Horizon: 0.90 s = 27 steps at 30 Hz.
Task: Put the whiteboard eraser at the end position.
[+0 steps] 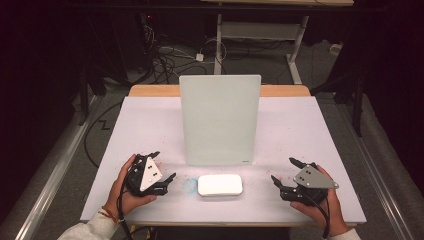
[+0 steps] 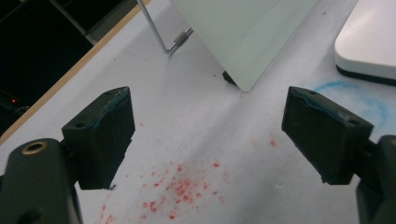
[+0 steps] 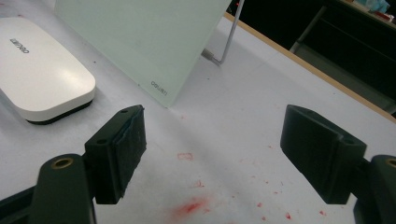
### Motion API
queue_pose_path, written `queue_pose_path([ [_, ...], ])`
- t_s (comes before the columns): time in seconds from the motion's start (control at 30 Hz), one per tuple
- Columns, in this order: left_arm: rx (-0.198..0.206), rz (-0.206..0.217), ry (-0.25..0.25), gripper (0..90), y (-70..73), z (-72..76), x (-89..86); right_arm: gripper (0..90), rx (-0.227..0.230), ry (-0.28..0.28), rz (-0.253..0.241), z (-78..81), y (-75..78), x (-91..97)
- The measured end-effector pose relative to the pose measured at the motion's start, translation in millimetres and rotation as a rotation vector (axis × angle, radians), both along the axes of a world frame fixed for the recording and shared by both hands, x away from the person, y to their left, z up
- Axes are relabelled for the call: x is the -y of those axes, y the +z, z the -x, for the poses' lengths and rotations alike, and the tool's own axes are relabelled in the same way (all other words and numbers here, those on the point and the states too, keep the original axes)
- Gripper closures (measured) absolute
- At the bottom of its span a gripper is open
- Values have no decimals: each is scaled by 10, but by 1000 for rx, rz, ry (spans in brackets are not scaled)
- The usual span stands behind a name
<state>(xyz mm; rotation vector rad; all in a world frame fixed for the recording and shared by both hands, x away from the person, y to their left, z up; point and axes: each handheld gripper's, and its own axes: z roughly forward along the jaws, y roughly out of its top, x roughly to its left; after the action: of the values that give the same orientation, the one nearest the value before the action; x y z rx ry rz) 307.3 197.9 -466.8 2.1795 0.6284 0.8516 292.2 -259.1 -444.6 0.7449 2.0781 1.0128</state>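
Resting low on the table [image 1: 300, 130], your left hand-held gripper [image 1: 162, 167] sits at the near left with its jaws spread wide and nothing between them. In the left gripper view the two black pads frame bare table surface flecked with red specks [image 2: 182, 186], and a pale blue smudge [image 2: 359, 100] lies just past the right-hand pad. Your right hand-held gripper [image 1: 285, 172] mirrors it at the near right, jaws likewise wide apart and empty, with red marks [image 3: 191, 205] on the table between and below its pads.

Between your two hand-held grippers lies the white eraser [image 1: 220, 185], flat on the table near the front edge, pointed at by both and touched by neither. It is closer to your left hand-held gripper, with the blue smudge in the gap between them; your right hand-held gripper stands a little farther off. In the right gripper view the eraser sits ahead and to the left of the jaws, showing its dark underside along the rim.

Just behind the eraser stands the glass board [image 1: 220, 120], upright and leaning back on a thin metal stand [image 3: 229, 42], its lower edge on the table.
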Motion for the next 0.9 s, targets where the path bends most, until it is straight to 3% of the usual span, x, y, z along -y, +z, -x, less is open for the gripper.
queue_pose_path([
  [0.17,-35,21,12,170,-64,-1,-76,230,-4,-11,-7,-13,-10,28],
  [0.43,-93,14,23,171,-175,23,-145,228,-8,-20,-11,-37,-23,61],
  [0.9,-58,11,14,170,-150,72,-113,225,2,-20,0,0,-6,36],
])
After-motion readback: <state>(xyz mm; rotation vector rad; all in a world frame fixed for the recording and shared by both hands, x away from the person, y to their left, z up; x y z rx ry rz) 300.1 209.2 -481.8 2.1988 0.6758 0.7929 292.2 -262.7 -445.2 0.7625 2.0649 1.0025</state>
